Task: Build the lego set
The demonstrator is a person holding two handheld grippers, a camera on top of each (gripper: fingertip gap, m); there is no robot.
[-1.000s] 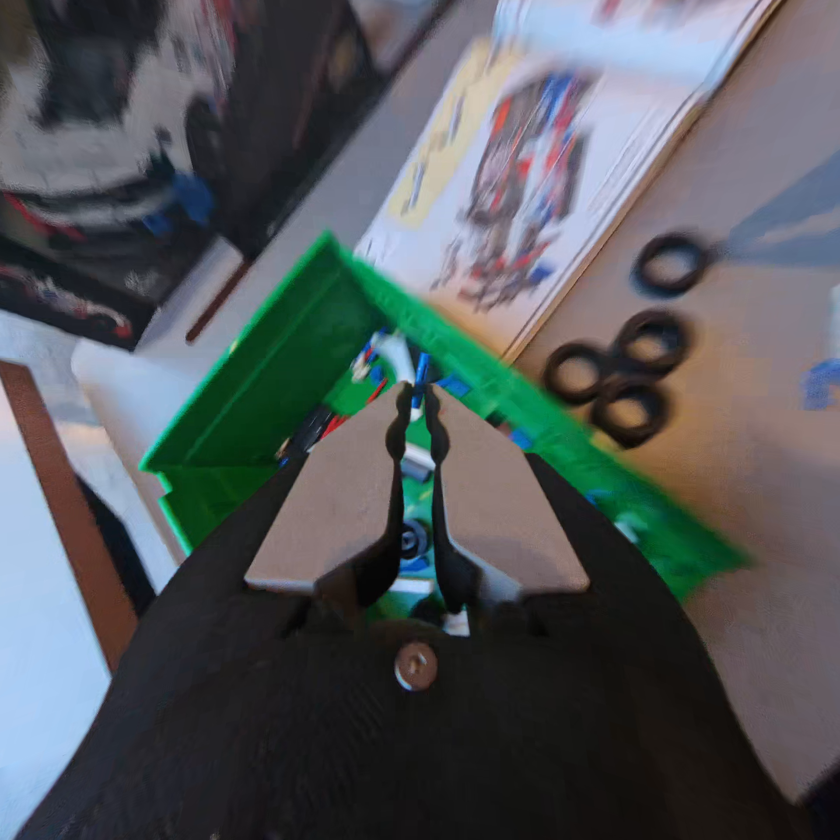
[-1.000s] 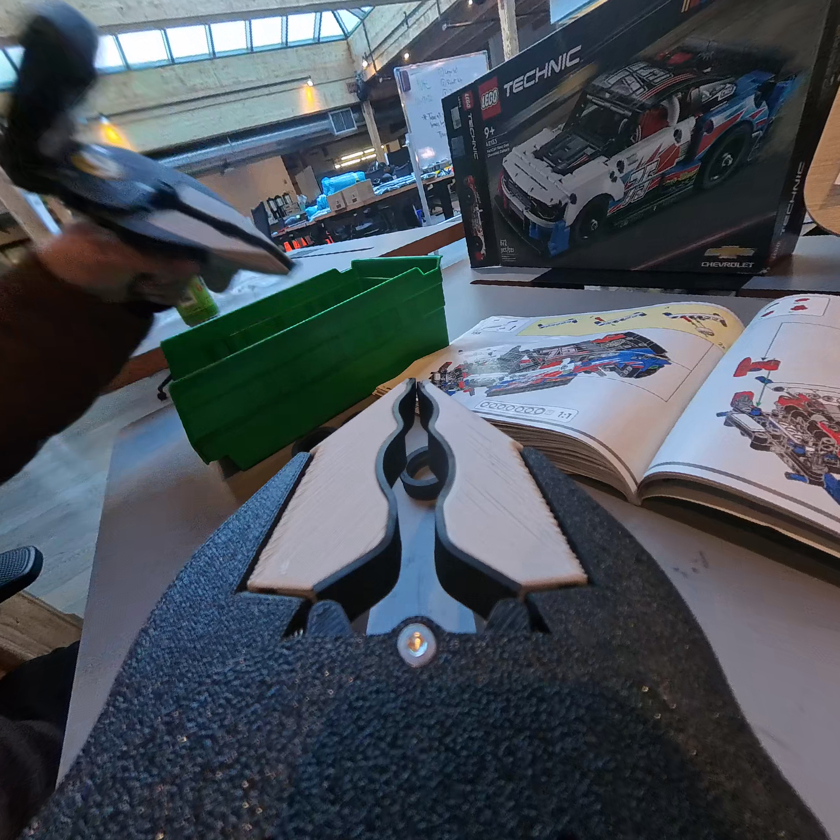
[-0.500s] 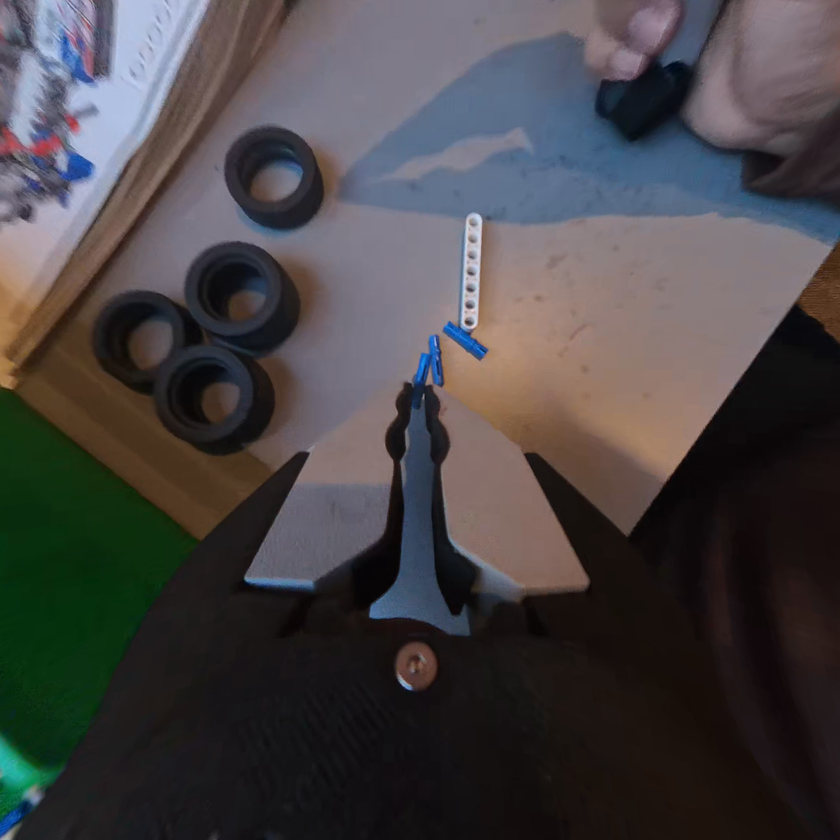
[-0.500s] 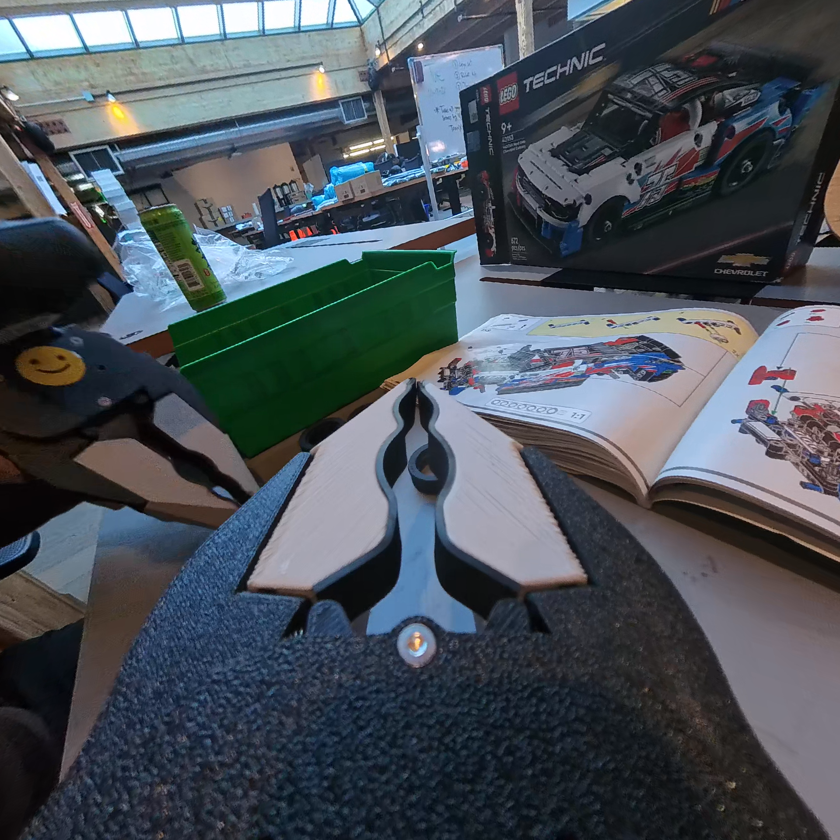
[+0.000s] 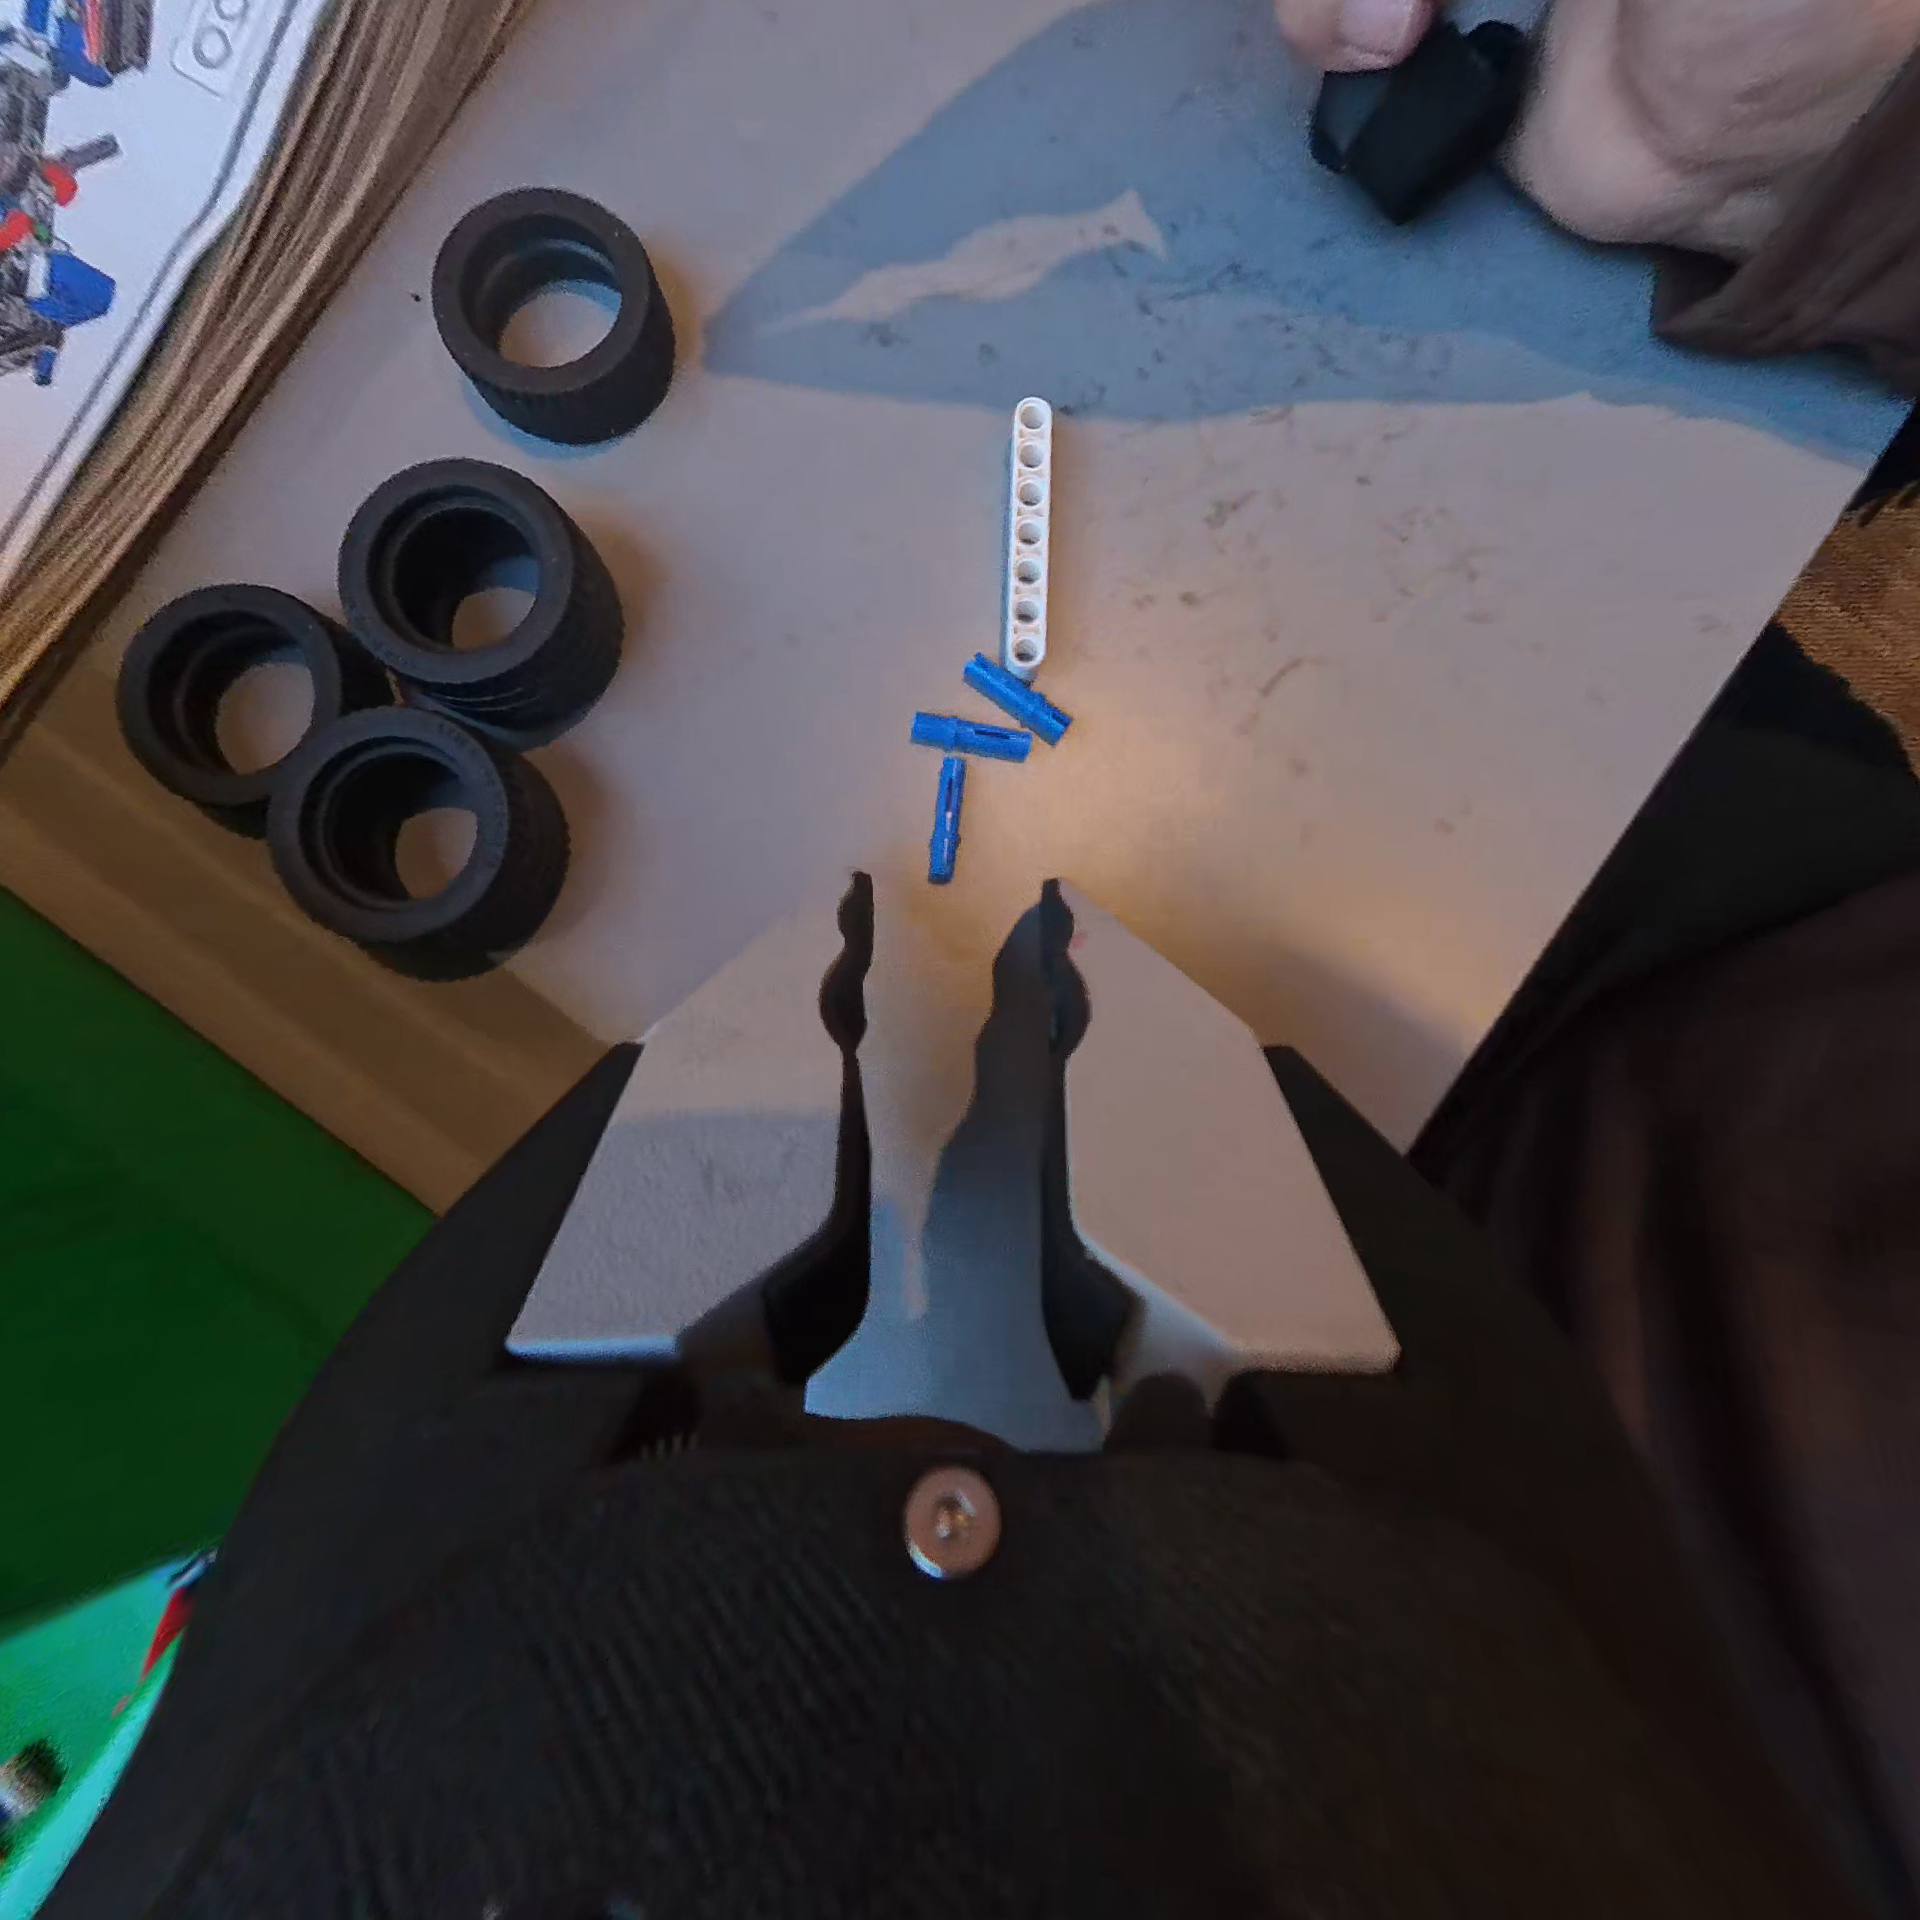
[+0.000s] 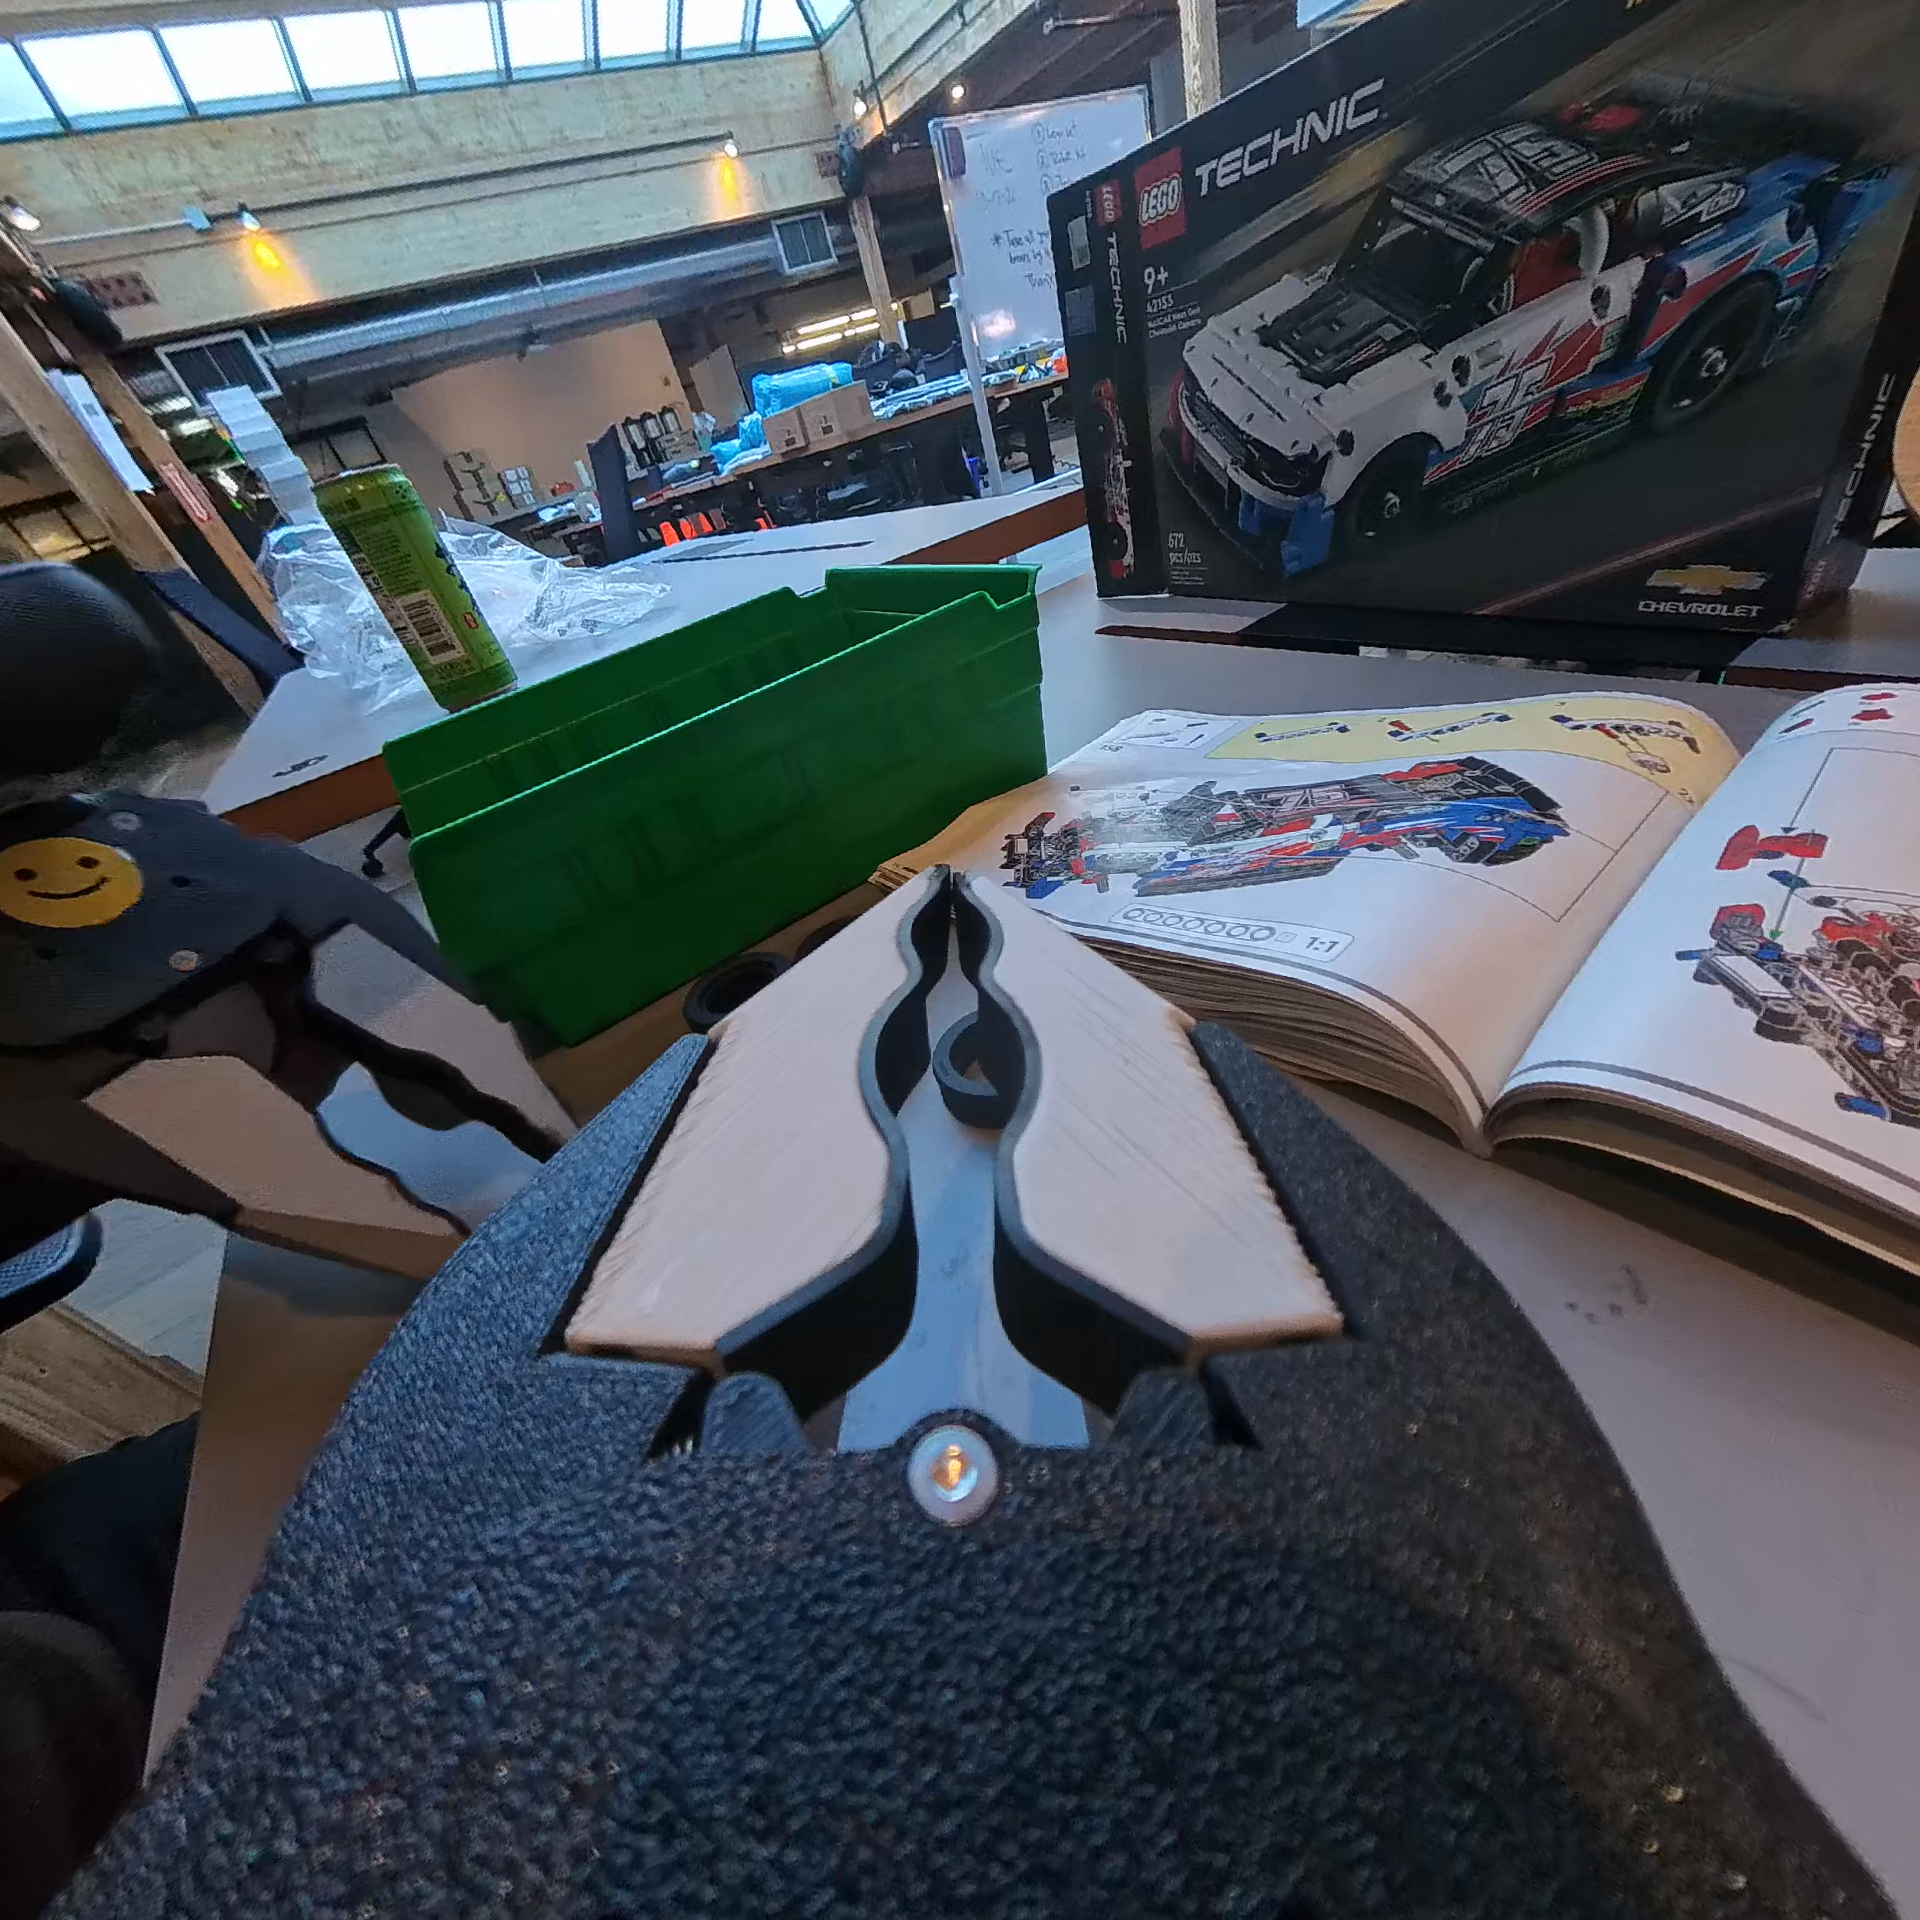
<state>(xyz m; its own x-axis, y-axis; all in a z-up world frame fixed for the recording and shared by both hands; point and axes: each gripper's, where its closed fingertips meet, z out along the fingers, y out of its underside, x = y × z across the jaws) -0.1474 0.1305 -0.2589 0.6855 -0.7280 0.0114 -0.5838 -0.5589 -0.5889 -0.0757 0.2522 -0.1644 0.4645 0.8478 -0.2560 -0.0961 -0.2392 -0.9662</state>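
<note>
On the desk, left to right from the white beam: four black tyres lie well off to its left, and three blue pins lie just below its near end. The nearest pin lies lengthwise just ahead of the left tool, which stands open and empty. The right tool, farther from the pins, is closed with nothing at its tips. The car-picture box and the manual carry print I leave unread.

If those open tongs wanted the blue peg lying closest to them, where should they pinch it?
Probably across its middle, coming straight down from above. The nearest blue peg lies flat on the table, its length pointing roughly away from the left tongs, so the open jaws could straddle its narrow width. It lies apart from the other two blue pegs, leaving room on both sides.
</note>
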